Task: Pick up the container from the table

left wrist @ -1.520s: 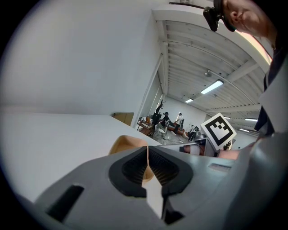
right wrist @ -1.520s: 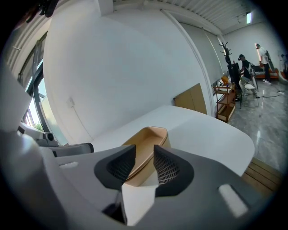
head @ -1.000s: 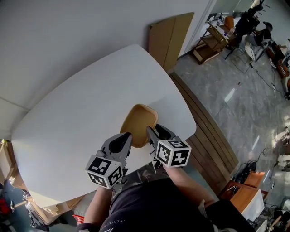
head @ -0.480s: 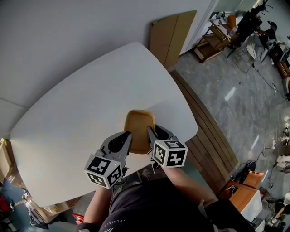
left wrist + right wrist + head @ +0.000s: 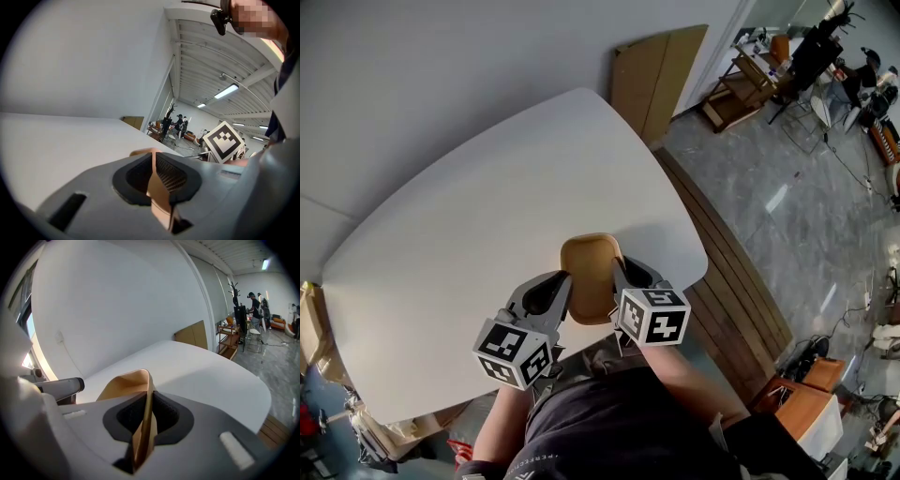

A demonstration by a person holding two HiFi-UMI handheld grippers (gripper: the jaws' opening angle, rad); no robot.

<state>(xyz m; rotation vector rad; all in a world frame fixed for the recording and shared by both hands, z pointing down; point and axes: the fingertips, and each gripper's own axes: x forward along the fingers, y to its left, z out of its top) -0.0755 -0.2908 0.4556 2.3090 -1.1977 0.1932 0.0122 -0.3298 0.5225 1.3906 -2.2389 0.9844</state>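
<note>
The container (image 5: 589, 272) lies at the table's (image 5: 469, 234) near edge, apparently not yet lifted. The left gripper's (image 5: 565, 279) fingers pinch its left rim, and the right gripper's (image 5: 616, 268) fingers are closing with the right rim between them. Only the lift seems left.

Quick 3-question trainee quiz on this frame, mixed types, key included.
1. True or false: the container sits by the table's far edge.
2. The left gripper is clamped on: A) the container's left wall B) its right wall C) nothing
3. Fill in: the right gripper has the container's ____ wall between its jaws.
Key: 1 false, near edge; 2 A; 3 right, jaws closing on it.
</note>
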